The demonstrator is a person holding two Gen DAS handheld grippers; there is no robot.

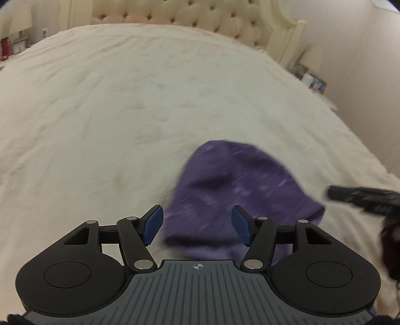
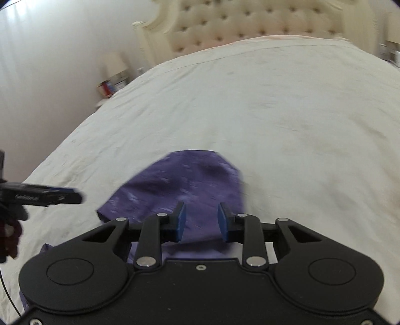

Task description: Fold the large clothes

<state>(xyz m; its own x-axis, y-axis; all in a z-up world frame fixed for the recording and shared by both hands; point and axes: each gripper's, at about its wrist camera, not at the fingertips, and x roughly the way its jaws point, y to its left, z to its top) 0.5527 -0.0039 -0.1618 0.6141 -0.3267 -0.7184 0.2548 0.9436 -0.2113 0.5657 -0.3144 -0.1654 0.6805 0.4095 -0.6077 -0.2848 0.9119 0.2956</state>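
Note:
A purple garment (image 1: 232,190) lies bunched on the cream bedspread (image 1: 125,112), near the bed's front. It also shows in the right wrist view (image 2: 180,185). My left gripper (image 1: 197,225) is open and empty, hovering just above the garment's near left part. My right gripper (image 2: 201,221) is open and empty above the garment's near edge. The right gripper shows at the right edge of the left wrist view (image 1: 362,197), and the left gripper shows at the left edge of the right wrist view (image 2: 45,196). Both views are motion-blurred.
A tufted cream headboard (image 1: 200,15) stands at the far end of the bed. Nightstands with a lamp (image 2: 115,65) and small items (image 1: 312,80) flank the bed. The bedspread (image 2: 300,112) stretches wide beyond the garment.

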